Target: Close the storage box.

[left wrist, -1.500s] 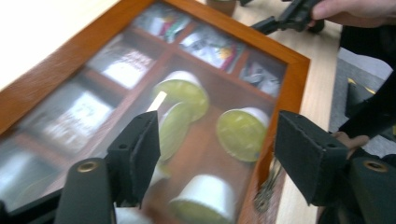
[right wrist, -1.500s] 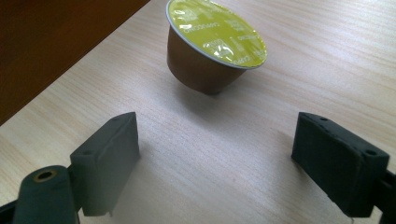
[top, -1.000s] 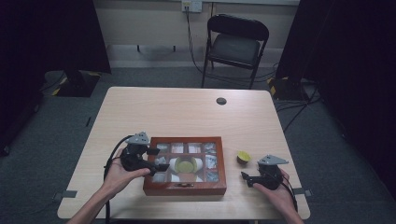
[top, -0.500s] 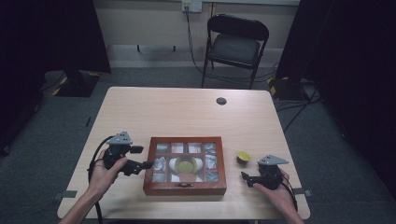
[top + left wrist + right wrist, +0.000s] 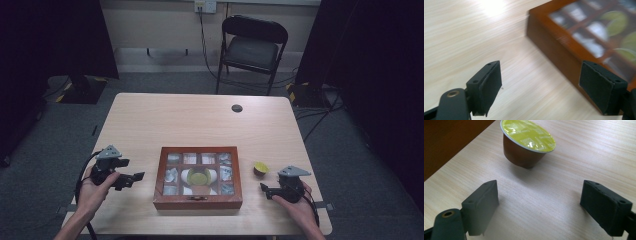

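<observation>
While both tongs gape empty, the left tongs (image 5: 136, 176) sit beside the glass-lidded wooden box (image 5: 198, 176); the right tongs (image 5: 263, 188) face a foil-topped brown capsule (image 5: 260, 168) on the pale woodgrain surface (image 5: 200, 122).

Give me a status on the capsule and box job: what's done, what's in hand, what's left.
Done: the wooden box sits with its glass lid shut and one green-topped capsule visible inside. In hand: nothing; the left gripper is open beside the box, and the right gripper is open, aimed at the capsule on the table. Left: probably picking up that loose capsule.
</observation>
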A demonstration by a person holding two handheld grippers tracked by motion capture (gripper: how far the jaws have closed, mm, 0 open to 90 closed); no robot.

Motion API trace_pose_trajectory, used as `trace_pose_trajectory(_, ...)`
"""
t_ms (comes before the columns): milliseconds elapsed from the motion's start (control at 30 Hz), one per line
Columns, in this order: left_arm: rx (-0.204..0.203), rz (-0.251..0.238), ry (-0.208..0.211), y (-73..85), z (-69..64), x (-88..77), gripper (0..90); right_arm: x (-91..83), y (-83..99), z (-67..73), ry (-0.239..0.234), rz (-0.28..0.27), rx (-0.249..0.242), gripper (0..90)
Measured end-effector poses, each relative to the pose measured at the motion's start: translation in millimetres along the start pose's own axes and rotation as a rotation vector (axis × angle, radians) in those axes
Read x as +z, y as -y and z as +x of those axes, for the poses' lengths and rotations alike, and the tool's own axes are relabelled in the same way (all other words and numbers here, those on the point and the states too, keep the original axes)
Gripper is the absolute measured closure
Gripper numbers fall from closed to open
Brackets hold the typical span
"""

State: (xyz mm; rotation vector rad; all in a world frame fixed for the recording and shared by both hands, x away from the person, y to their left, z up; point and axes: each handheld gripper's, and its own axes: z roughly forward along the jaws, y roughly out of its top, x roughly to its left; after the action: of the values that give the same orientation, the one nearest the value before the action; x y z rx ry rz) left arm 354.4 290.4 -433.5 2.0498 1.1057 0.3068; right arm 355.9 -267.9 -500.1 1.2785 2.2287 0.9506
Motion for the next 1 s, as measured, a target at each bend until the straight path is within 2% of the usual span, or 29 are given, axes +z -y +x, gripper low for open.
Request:
trace_pose_trajectory(67,-0.006,0.015,-0.038,8.7,7.0,-0.5,18.0,-0.6,0.5,-0.8,0.003,0.001,0.007,14.0)
trace_pose_trajectory(100,-0.006,0.015,-0.038,8.7,7.0,-0.5,18.0,-0.6,0.5,-0.8,0.003,0.001,0.007,14.0)
trace_pose_trajectory(167,-0.032,0.012,-0.081,20.4,15.2,-0.4,18.0,-0.8,0.8,-2.5,0.013,-0.001,0.011,14.0)
trace_pose_trajectory(233,-0.043,0.009,-0.085,23.6,18.3,-0.7,17.9,-0.9,0.8,-2.9,0.016,0.0,0.014,14.0)
trace_pose_trajectory(267,-0.072,0.02,-0.085,29.1,24.3,-0.6,17.7,-1.1,0.9,-3.3,0.02,0.001,0.021,14.0)
trace_pose_trajectory(300,-0.089,0.025,-0.1,32.8,28.0,0.1,17.9,-1.2,1.0,-3.4,0.02,0.001,0.021,14.0)
trace_pose_trajectory(333,-0.089,0.025,-0.1,32.8,28.0,0.1,17.7,-1.2,1.0,-3.4,0.02,0.001,0.021,14.0)
trace_pose_trajectory(400,-0.118,0.045,-0.128,43.2,36.7,4.3,18.1,-1.4,1.2,-4.3,0.024,0.0,0.022,14.0)
trace_pose_trajectory(433,-0.118,0.045,-0.128,43.2,36.7,4.3,18.1,-1.4,1.2,-4.3,0.024,0.0,0.022,14.0)
trace_pose_trajectory(467,-0.114,0.068,-0.165,47.7,39.4,8.1,18.0,-1.6,1.4,-4.9,0.027,0.001,0.027,14.0)
trace_pose_trajectory(500,-0.114,0.068,-0.165,47.7,39.4,8.1,18.2,-1.6,1.4,-4.9,0.027,0.001,0.027,14.0)
trace_pose_trajectory(533,-0.076,0.09,-0.223,51.0,39.3,12.1,18.0,-1.6,1.5,-5.6,0.03,0.001,0.03,14.0)
trace_pose_trajectory(633,-0.094,0.09,-0.229,56.5,41.2,15.0,18.4,-1.6,1.6,-6.5,0.034,0.0,0.031,14.0)
trace_pose_trajectory(667,-0.092,0.107,-0.241,60.4,41.7,17.2,16.6,-1.8,1.8,-6.9,0.038,0.0,0.036,14.0)
trace_pose_trajectory(733,-0.091,0.089,-0.262,63.8,40.7,17.2,15.7,-2.2,2.1,-7.9,0.044,-0.001,0.038,14.0)
trace_pose_trajectory(967,-0.079,0.031,-0.25,69.1,40.2,21.9,8.1,-3.0,3.0,-9.8,0.06,-0.002,0.052,14.0)
trace_pose_trajectory(1000,-0.056,0.01,-0.236,70.9,41.1,24.4,5.8,-3.1,3.0,-9.8,0.06,-0.001,0.053,14.0)
